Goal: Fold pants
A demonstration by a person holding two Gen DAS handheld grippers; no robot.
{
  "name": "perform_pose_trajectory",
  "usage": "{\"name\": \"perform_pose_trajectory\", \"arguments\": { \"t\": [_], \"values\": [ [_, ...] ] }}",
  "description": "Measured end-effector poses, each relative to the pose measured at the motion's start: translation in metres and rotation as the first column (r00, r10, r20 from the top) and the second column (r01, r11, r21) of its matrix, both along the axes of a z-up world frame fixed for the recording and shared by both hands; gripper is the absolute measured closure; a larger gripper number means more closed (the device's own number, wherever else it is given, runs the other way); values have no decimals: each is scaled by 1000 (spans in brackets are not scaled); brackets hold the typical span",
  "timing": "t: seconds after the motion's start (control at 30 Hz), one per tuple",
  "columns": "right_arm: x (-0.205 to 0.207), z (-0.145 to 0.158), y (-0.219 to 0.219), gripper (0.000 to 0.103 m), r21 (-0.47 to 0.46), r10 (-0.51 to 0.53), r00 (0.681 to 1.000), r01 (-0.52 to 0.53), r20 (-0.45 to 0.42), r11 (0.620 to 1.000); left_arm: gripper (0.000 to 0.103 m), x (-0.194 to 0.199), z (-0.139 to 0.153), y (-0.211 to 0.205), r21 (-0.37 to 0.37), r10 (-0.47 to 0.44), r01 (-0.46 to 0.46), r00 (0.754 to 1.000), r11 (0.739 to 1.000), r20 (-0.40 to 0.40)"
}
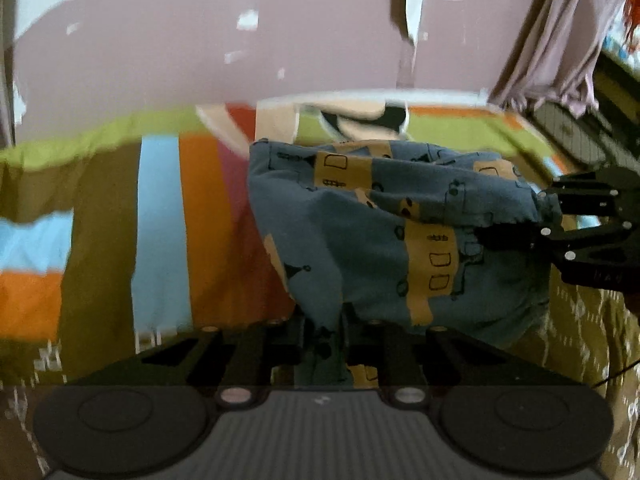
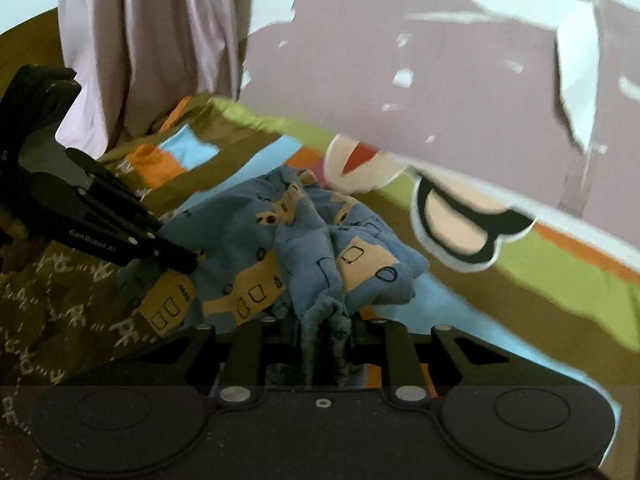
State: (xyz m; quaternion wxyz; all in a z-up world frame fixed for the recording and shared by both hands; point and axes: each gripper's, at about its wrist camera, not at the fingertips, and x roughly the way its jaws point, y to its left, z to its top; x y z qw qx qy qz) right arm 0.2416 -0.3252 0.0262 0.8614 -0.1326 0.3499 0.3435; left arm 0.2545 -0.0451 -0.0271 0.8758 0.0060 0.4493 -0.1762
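The left gripper (image 1: 323, 344) and right gripper (image 2: 325, 344) are each clamped on bunched blue pants (image 1: 384, 232), held over the striped bedspread (image 1: 160, 220). Fabric hides both sets of fingertips; motion blur obscures detail.

Striped bedsheet (image 1: 160, 220) — blue pants (image 1: 380, 240) atop

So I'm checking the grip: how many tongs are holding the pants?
2. Left tongs pinch one edge of the pants; right tongs pinch a bunched end.

Blurry pants (image 1: 384, 232) between both tools, apparently.
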Motion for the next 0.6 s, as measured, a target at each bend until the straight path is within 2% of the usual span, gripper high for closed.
{"name": "perform_pose_trajectory", "arguments": {
  "t": [0.13,0.27,0.43,0.53,0.6],
  "values": [
    [32,17,-6,82,11,-34,997,34,66,999,85,21,18,-5,-26,15,-13,995,1000,96],
    [73,21,-6,82,19,-81,992,79,93,997,85,47,21,-11,-44,50,-43,987,998,156],
    [117,-6,7,81,-14,-128,991,129,45,992,85,80,0,-12,-61,125,-118,983,991,134],
    [128,-28,12,81,-47,-143,990,143,1,989,85,92,-16,-13,-16,122,-121,986,993,111],
    [132,-37,17,80,-71,-144,990,144,1,987,84,96,-26,-11,-12,130,-129,987,992,99]
  ]
}}
